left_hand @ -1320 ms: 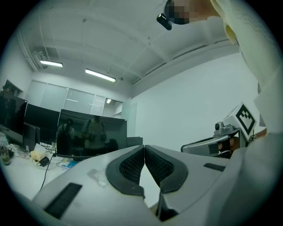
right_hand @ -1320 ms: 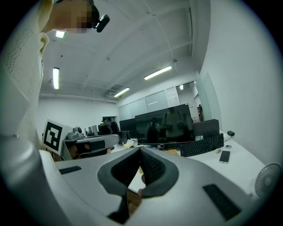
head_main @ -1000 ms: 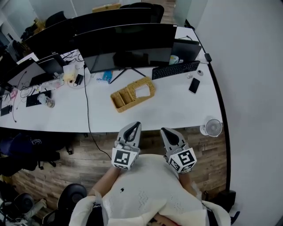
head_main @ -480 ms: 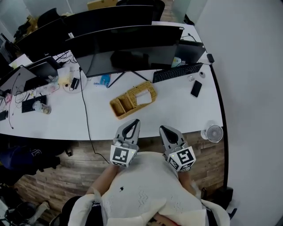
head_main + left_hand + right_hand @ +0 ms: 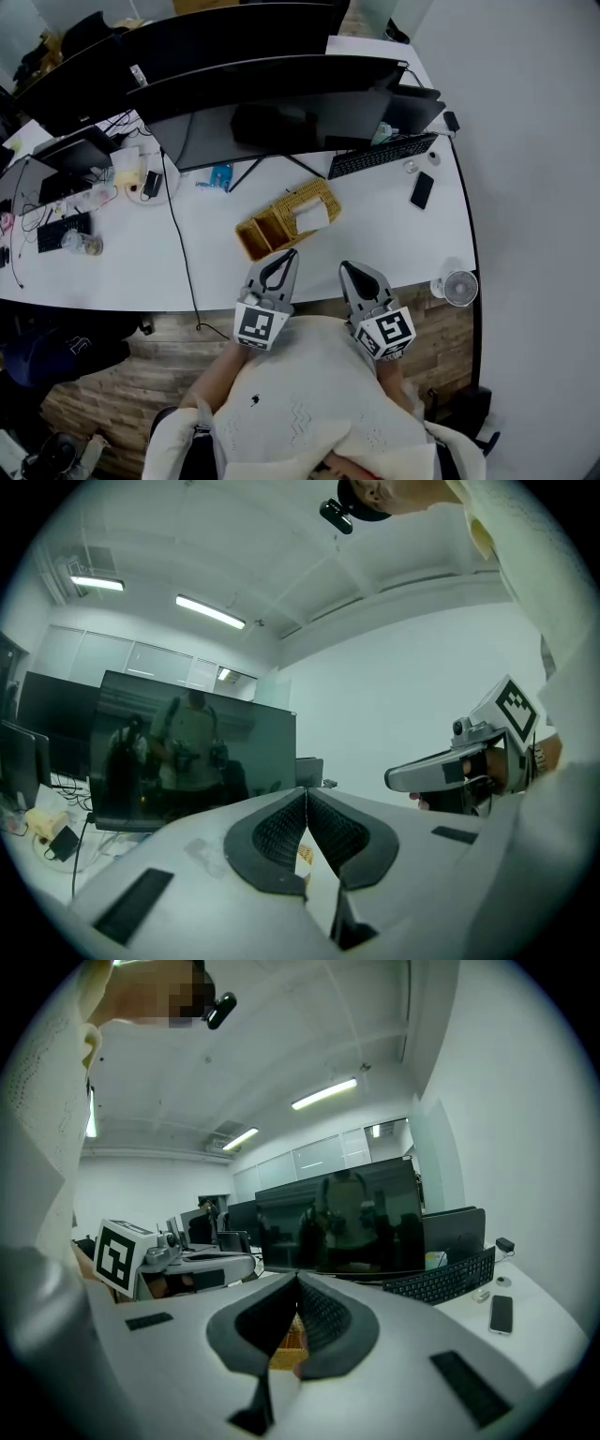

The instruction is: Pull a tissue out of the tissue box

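The tissue box [image 5: 281, 217] is a woven wicker holder on the white desk [image 5: 384, 234], with a white tissue [image 5: 312, 217] showing at its right end. My left gripper [image 5: 292, 252] is shut and empty, its tip just short of the box's near side. My right gripper [image 5: 343, 266] is also shut and empty, to the right of the box and a little nearer to me. In the left gripper view the jaws [image 5: 306, 792] meet with nothing between them. The right gripper view shows its jaws [image 5: 298, 1277] closed, with a sliver of wicker box [image 5: 286, 1344] below them.
Large dark monitors [image 5: 272, 94] stand behind the box. A keyboard [image 5: 382, 155] and a phone [image 5: 422, 190] lie at the right, and a small fan [image 5: 459, 286] sits at the desk's near right corner. A black cable [image 5: 183, 239] runs across the desk at the left.
Both grippers have come forward over the desk's front edge towards the wicker box. They stay shut and side by side.
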### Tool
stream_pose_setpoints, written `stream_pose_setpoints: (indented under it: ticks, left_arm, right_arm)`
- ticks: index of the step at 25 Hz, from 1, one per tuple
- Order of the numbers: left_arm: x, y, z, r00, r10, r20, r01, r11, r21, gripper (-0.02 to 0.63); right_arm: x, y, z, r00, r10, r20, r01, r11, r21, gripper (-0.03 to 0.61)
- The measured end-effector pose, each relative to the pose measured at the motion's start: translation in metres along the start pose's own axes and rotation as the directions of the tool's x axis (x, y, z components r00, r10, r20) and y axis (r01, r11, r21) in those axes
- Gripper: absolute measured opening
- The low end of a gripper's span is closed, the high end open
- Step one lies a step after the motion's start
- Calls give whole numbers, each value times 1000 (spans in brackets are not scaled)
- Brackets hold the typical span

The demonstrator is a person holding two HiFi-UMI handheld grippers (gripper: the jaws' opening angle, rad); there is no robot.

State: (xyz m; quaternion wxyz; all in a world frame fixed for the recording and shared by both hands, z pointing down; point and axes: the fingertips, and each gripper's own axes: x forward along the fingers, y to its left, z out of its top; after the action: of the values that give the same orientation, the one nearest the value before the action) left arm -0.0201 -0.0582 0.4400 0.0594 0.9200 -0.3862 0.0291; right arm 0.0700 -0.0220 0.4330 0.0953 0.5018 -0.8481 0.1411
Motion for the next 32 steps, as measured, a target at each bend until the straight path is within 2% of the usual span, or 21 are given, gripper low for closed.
stream_pose_setpoints:
  ticks: [3,10,19,24,32]
  left_arm:
    - [2,14,-8,1000,-6,-22,5,1000,-13,14]
    - [12,29,-30,996,-42,-76,44,999,18,15]
    - [31,30,-58,987,-58,-147,65,997,39,15]
    - [48,23,-68,982,-78,-173,88,995,50,15]
    - [67,16,-99,962,-78,-263,94,994,49,17]
  right_arm:
    - [16,3,0,1000,-1,-12,1,1000,2,2]
    - [38,1,-1,999,-13,-38,14,1000,15,2]
    - [44,-4,-12,997,-6,-76,7,1000,20,2]
    - [43,-10,-13,996,8,-84,-9,1000,-12,2]
    - [43,-23,-20,992,39,-120,-38,999,11,2]
